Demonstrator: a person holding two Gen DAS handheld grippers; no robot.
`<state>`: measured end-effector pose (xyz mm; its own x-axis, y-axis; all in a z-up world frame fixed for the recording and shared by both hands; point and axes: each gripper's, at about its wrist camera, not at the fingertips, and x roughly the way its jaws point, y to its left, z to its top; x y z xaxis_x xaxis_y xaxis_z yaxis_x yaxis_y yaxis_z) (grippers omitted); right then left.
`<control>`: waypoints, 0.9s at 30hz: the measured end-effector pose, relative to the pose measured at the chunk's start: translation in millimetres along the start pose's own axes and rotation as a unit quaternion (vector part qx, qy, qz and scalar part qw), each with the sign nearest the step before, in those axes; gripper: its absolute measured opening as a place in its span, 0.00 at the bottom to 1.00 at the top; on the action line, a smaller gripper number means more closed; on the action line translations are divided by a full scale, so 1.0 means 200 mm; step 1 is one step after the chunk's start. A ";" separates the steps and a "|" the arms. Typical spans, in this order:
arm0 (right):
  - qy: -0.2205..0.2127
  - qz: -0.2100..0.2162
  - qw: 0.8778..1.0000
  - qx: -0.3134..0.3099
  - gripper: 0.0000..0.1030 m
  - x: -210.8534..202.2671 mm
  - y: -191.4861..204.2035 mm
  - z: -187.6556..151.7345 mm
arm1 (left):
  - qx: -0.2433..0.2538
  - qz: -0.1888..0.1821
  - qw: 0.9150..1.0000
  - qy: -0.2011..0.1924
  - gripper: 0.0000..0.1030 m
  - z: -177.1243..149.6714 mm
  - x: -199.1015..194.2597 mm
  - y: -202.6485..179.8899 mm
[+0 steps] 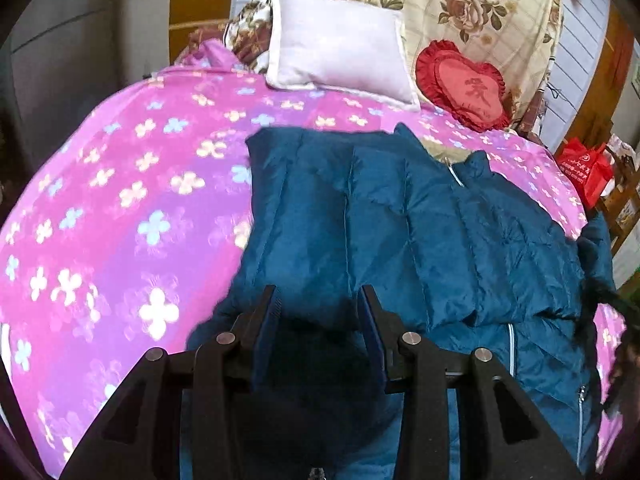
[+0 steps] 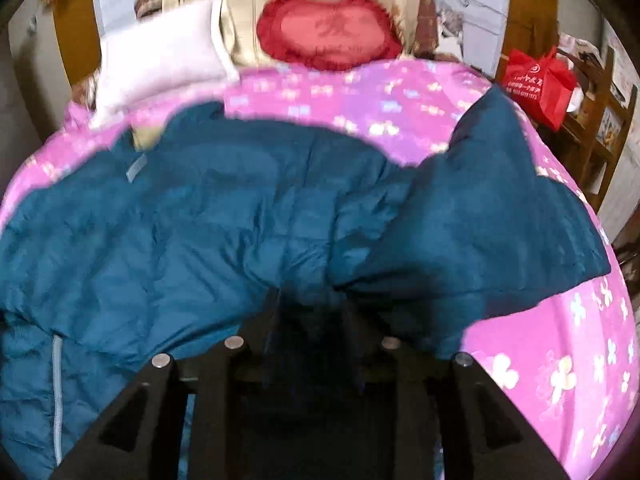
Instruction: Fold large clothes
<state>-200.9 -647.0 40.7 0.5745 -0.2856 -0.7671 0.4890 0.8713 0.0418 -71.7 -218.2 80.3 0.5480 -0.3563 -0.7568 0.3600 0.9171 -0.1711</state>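
A teal quilted puffer jacket (image 1: 420, 220) lies on a pink flowered bedspread (image 1: 120, 208), its left sleeve folded over the body and its collar and zipper toward the pillows. My left gripper (image 1: 318, 300) hovers over the jacket's near left part with its jaws apart and nothing between them. In the right wrist view the jacket (image 2: 200, 220) is blurred; its right sleeve (image 2: 500, 184) stretches out to the right. My right gripper (image 2: 310, 300) is at the sleeve's base, where the fabric bunches toward its fingertips; the blur and dark hide its jaws.
A white pillow (image 1: 340, 40) and a red heart cushion (image 1: 464, 84) lie at the head of the bed, with a rose-print quilt (image 1: 480, 4) behind. A red bag (image 2: 540, 84) sits on a wooden shelf to the right of the bed.
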 end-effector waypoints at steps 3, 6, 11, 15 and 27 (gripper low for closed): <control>-0.054 -0.013 0.998 0.015 0.46 -0.17 -0.04 0.01 | -0.003 0.011 1.000 -0.008 0.19 0.05 0.02 -0.01; -0.090 0.008 0.996 0.001 0.47 -0.29 0.02 0.01 | -0.013 0.023 1.000 -0.012 0.19 0.10 0.08 -0.04; -0.031 0.062 0.996 -0.064 0.47 -0.08 0.29 0.06 | -0.007 0.064 0.998 -0.004 0.19 0.14 0.23 -0.09; -0.001 0.032 0.996 -0.087 0.47 0.17 0.43 0.06 | 0.008 0.089 0.996 0.017 0.19 0.12 0.32 -0.12; -0.022 0.025 0.998 -0.061 0.56 0.11 0.37 0.10 | 0.013 0.090 0.996 0.002 0.23 0.07 0.38 -0.13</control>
<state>-140.0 -596.3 39.7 0.6261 -0.2558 -0.7366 0.3777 0.9259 -0.0005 -29.2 -270.4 36.2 0.6022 -0.1852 -0.7765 0.2757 0.9611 -0.0154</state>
